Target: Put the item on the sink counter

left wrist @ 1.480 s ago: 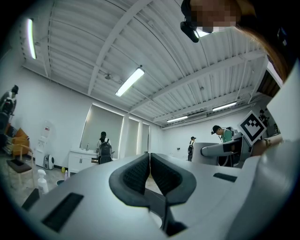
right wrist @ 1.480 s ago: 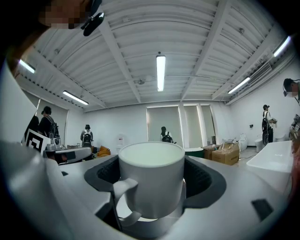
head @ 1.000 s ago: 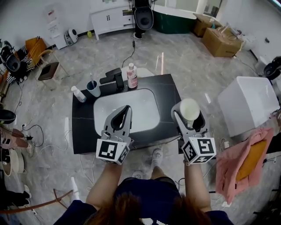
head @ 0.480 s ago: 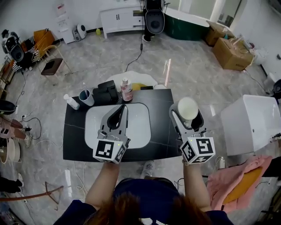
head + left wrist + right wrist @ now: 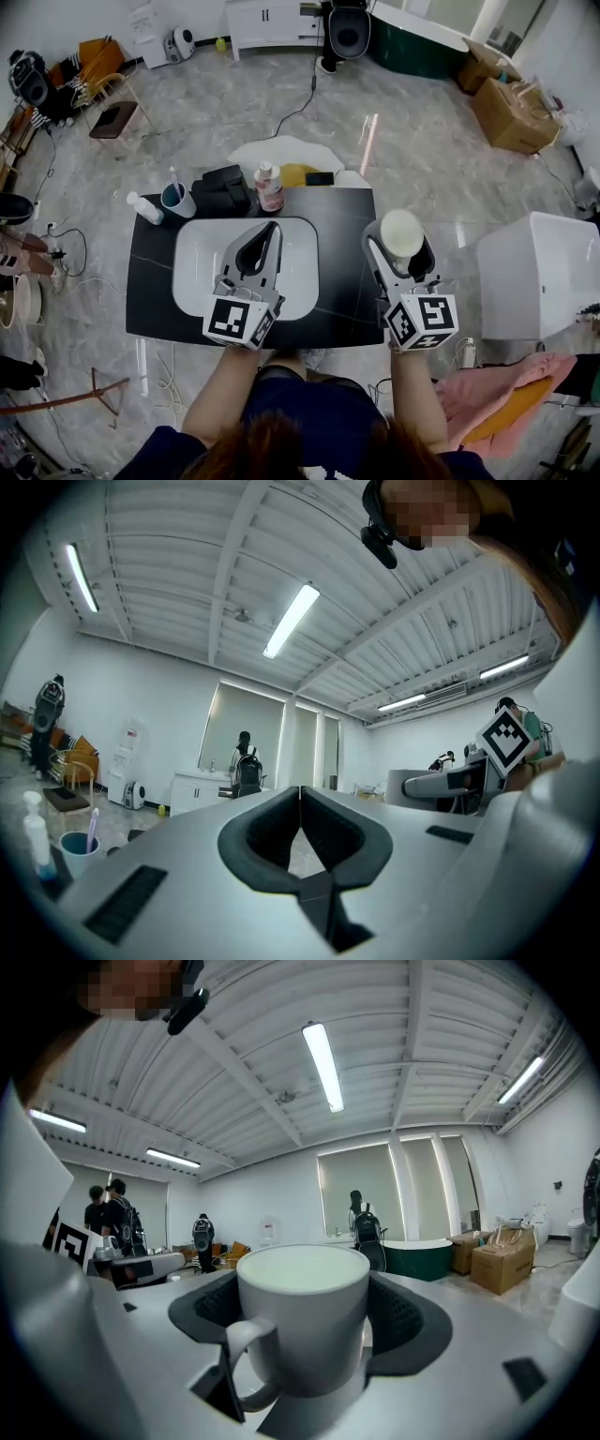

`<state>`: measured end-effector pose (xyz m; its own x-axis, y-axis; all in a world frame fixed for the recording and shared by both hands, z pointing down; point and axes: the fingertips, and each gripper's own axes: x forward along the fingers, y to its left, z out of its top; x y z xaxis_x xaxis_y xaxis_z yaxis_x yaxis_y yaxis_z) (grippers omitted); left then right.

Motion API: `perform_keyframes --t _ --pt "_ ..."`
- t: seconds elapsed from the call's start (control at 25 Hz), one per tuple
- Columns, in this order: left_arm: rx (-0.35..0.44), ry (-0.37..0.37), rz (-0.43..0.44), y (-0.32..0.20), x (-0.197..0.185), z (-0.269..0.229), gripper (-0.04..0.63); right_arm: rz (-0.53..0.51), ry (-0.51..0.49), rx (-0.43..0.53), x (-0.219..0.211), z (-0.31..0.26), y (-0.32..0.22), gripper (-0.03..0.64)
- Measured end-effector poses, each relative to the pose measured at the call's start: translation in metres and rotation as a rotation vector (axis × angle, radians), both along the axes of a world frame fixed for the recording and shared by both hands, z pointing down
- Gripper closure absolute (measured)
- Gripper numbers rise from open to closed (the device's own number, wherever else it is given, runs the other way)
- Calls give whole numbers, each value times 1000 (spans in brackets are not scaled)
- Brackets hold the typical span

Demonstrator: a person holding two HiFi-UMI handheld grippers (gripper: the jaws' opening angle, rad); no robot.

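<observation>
Location: open studio hall staged as a bathroom. Indicators: freestanding black tabletop (image 5: 347, 281) with inset white basin (image 5: 197, 272), green bathtub (image 5: 422, 54), white cabinet (image 5: 267, 19), stacked cardboard boxes (image 5: 514, 117), ribbed ceiling with tube lights (image 5: 323, 1065).

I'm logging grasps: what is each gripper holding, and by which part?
The right gripper holds a white mug by the sides of its body, its handle left free. The left gripper is shut with nothing in it.
</observation>
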<state>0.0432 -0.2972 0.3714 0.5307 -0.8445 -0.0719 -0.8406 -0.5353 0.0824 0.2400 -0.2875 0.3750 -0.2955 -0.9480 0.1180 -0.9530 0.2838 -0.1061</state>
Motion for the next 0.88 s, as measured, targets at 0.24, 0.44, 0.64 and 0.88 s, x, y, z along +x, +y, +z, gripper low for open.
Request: perform_keyframes --t 0.24,0.44,0.64,0.88 --pt "-48 -5 22 -28 -2 25 572 6 9 -62 -9 36 -24 195" --pt "-95 -8 50 -50 -1 44 572 10 35 -110 -15 65 -45 195" --pt "-145 -14 88 -64 1 73 572 19 61 -177 -19 117 -65 195" --pt "-190 -19 108 -85 -6 103 572 6 107 -260 -28 181 -90 195"
